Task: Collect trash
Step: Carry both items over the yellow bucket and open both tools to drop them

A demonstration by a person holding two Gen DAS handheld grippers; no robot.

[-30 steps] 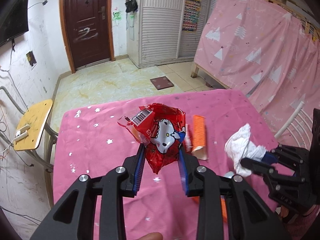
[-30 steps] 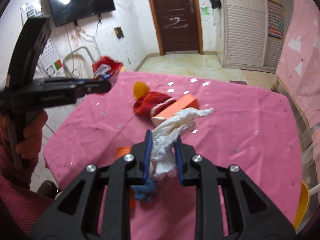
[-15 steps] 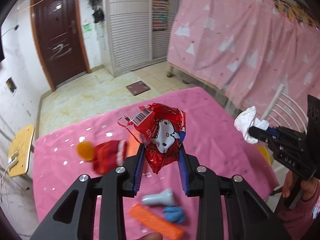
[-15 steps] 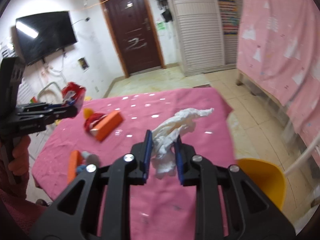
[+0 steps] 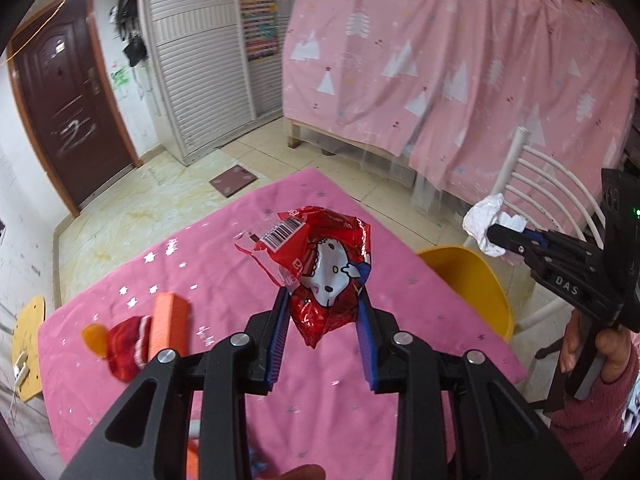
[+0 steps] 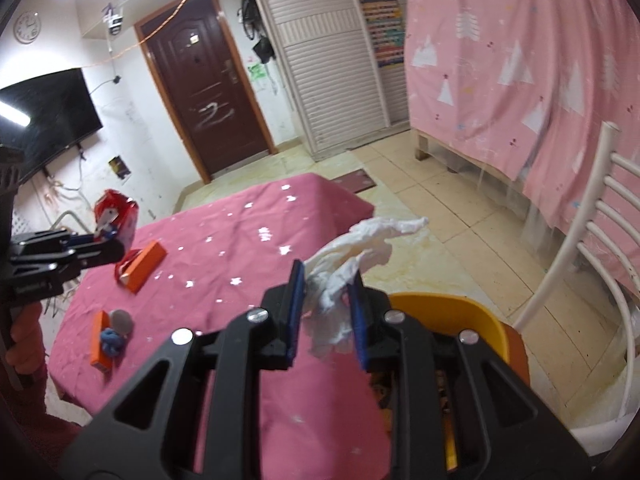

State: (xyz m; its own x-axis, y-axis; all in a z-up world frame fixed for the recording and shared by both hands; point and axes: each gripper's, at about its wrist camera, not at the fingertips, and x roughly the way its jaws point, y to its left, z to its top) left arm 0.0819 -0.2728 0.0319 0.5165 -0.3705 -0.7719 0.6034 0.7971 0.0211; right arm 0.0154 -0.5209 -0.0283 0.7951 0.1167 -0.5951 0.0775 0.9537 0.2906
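My left gripper [image 5: 323,312] is shut on a red Hello Kitty snack wrapper [image 5: 324,264] and holds it above the pink table [image 5: 224,272]. My right gripper [image 6: 326,284] is shut on a crumpled white tissue [image 6: 356,252], held over the table's right edge, just above a yellow bin [image 6: 452,312]. In the left wrist view the right gripper [image 5: 496,236] with the tissue [image 5: 486,226] hovers beyond the yellow bin [image 5: 472,280]. In the right wrist view the left gripper [image 6: 108,246] shows at the far left with the wrapper [image 6: 114,216].
On the table lie an orange box [image 5: 168,322], a red knit hat with a yellow pompom [image 5: 124,344], a small orange box [image 6: 100,338], a blue thing [image 6: 112,340] and a grey cap [image 6: 121,321]. A white chair [image 6: 580,248] stands right of the bin. A pink curtain [image 5: 460,64] hangs behind.
Both grippers have swung right with their loads. The yellow bin has come into view under the right gripper, and the tissue now hangs over the table's right edge.
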